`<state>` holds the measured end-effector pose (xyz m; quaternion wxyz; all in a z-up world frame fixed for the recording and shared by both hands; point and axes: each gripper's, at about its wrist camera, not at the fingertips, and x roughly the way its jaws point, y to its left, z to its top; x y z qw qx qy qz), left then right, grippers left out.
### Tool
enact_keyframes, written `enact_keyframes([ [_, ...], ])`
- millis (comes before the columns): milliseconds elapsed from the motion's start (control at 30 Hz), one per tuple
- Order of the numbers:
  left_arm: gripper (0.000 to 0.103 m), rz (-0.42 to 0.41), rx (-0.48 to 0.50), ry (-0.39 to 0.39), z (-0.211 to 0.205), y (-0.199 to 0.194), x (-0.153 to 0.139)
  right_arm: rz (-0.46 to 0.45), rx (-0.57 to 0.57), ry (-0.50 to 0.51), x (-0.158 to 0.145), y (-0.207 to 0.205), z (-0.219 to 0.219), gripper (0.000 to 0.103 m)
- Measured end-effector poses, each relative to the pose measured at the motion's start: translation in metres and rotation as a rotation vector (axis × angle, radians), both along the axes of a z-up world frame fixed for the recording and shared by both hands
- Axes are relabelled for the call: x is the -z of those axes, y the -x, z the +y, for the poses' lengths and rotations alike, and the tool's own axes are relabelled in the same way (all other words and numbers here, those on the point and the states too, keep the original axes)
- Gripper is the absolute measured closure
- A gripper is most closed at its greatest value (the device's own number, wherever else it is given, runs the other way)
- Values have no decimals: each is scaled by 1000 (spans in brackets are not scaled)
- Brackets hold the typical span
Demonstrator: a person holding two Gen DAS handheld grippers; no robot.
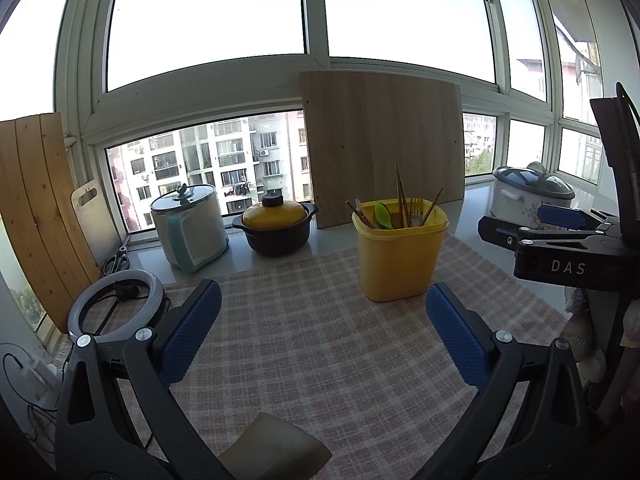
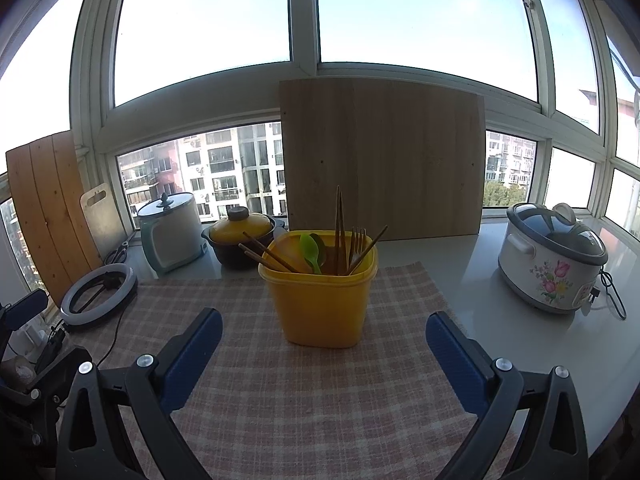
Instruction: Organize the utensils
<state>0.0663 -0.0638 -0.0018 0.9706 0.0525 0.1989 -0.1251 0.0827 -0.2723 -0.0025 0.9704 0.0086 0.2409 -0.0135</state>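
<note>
The left gripper [image 1: 322, 340] has its blue-padded fingers [image 1: 191, 332] spread wide with nothing between them, only the pink checked cloth [image 1: 304, 360] below. The yellow utensil container [image 1: 400, 254] stands upright on that cloth ahead of the fingers, nearer the right-hand finger than the left one and well apart from both.

The right gripper [image 2: 324, 354] is likewise wide open and holds nothing. Seen from the right wrist, the yellow utensil container [image 2: 320, 300] stands straight ahead, centred between the two fingers [image 2: 452, 356] and just beyond their tips, not touching either. Inside it are a green plastic spoon [image 2: 311, 252], a fork [image 2: 357, 242] with tines up, and wooden chopsticks [image 2: 340, 224], some upright and some leaning against the rim.

Beyond the container a large wooden board [image 2: 384, 164] leans against the window. Ahead and left of the fingers sit a yellow-lidded black pot [image 2: 240, 240] and a white electric kettle [image 2: 170, 236]; a ring light [image 2: 98, 294] lies off the left fingertip. A flowered rice cooker [image 2: 552, 256] sits ahead and right on the grey counter [image 2: 460, 280].
</note>
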Motion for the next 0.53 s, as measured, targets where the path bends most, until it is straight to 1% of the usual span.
enact_keyframes([
  [400,0,-12,-24,-6,4,2,1,14,-8,-2,4,-1,3,0],
  [533,0,-6,-23,-7,3,1,2,17,-10,-3,4,-1,3,0],
])
